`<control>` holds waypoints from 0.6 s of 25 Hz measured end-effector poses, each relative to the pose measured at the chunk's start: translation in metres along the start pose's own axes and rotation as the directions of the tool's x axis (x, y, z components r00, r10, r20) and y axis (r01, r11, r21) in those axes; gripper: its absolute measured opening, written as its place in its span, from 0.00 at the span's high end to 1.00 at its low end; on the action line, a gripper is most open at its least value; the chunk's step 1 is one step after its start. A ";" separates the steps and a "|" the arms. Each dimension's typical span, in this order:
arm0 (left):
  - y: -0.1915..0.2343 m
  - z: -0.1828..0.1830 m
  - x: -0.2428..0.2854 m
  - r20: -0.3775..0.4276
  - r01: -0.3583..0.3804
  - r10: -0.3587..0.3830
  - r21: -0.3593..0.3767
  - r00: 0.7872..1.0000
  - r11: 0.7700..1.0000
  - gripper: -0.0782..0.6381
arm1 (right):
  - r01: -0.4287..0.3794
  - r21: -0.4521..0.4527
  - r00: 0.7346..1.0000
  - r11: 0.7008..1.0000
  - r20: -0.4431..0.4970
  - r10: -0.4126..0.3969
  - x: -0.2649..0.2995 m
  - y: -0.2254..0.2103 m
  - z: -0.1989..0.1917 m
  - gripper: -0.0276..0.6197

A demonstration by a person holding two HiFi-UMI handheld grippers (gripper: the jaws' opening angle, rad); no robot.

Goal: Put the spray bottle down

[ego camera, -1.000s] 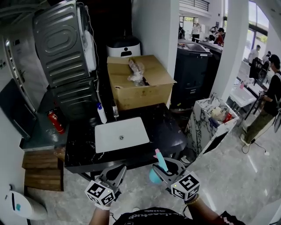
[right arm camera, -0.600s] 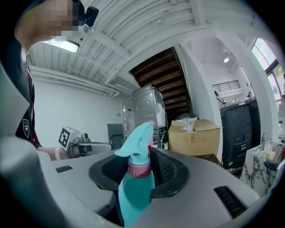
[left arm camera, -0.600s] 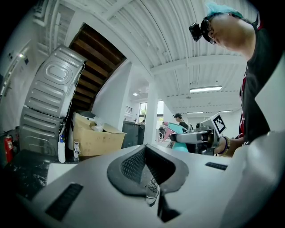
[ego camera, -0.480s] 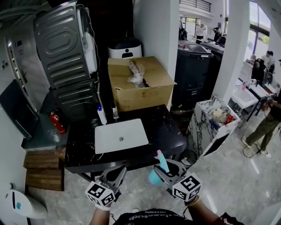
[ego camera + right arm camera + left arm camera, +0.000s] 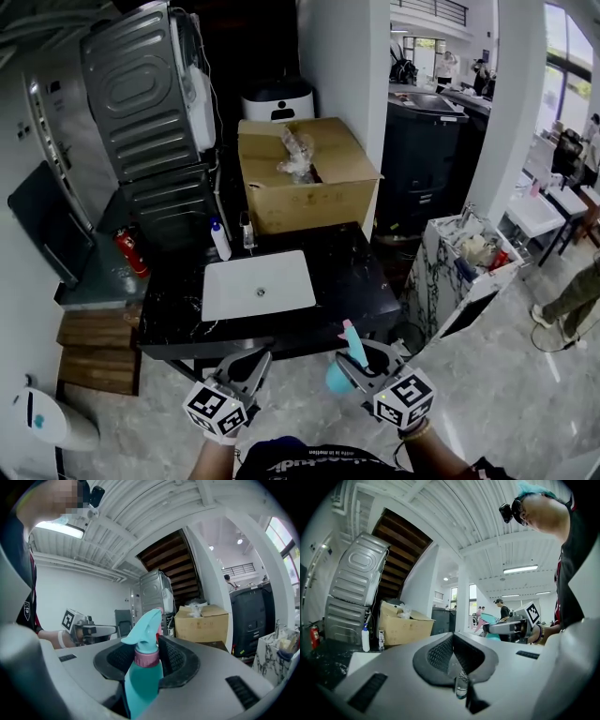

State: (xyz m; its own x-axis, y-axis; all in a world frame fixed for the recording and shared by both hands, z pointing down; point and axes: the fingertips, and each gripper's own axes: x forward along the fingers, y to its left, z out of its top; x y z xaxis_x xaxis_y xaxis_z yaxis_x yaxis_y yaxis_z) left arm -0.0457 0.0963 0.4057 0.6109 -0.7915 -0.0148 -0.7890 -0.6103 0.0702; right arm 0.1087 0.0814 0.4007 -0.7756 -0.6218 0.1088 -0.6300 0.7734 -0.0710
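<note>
R gripper point(image 5: 361, 363) edged twd black surface point(image 5: 356, 272), jaws clamped on teal spray bottle point(image 5: 337, 376); L gripper point(image 5: 258, 355) was closed, empty.

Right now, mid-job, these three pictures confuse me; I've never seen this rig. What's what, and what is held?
No robot: a person holds a two-jaw gripper in each hand. The wide picture comes from a camera on their head, looking down; the other two from cameras riding on the grippers. The right gripper is clamped on a teal spray bottle with a pink collar. The left gripper is shut and empty. Ahead stands a black counter with a white sink, a small white bottle at its back edge, a cardboard box behind.
</note>
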 end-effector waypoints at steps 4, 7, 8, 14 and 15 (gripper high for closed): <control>0.002 -0.007 0.006 -0.027 -0.008 0.008 -0.006 1.000 1.000 0.87 | 0.010 0.044 1.000 0.999 0.003 -0.010 0.002 -0.015 -0.005 0.70; 0.012 -0.013 0.016 -0.034 -0.015 0.014 -0.015 0.999 1.000 0.87 | 0.016 0.074 1.000 0.997 0.022 -0.018 0.010 -0.028 -0.010 0.70; 0.017 -0.015 0.021 -0.032 -0.018 0.017 -0.020 0.999 1.000 0.87 | 0.019 0.074 1.000 0.997 0.024 -0.020 0.015 -0.033 -0.012 0.70; 0.063 -0.018 0.069 -0.024 0.009 -0.010 -0.034 1.000 0.999 0.87 | 0.041 0.060 0.999 0.997 0.015 -0.042 0.057 -0.068 -0.008 0.70; 0.072 -0.018 0.077 -0.018 0.018 -0.019 -0.034 1.000 0.999 0.87 | 0.048 0.056 0.999 0.997 0.008 -0.049 0.068 -0.076 -0.009 0.70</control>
State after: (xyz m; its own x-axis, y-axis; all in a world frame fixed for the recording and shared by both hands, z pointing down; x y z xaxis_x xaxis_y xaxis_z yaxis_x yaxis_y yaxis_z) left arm -0.0547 -0.0082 0.4276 0.6266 -0.7794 0.0023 -0.7753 -0.6230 0.1041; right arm 0.1041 -0.0183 0.4219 -0.7444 -0.6595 0.1043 -0.6677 0.7345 -0.1209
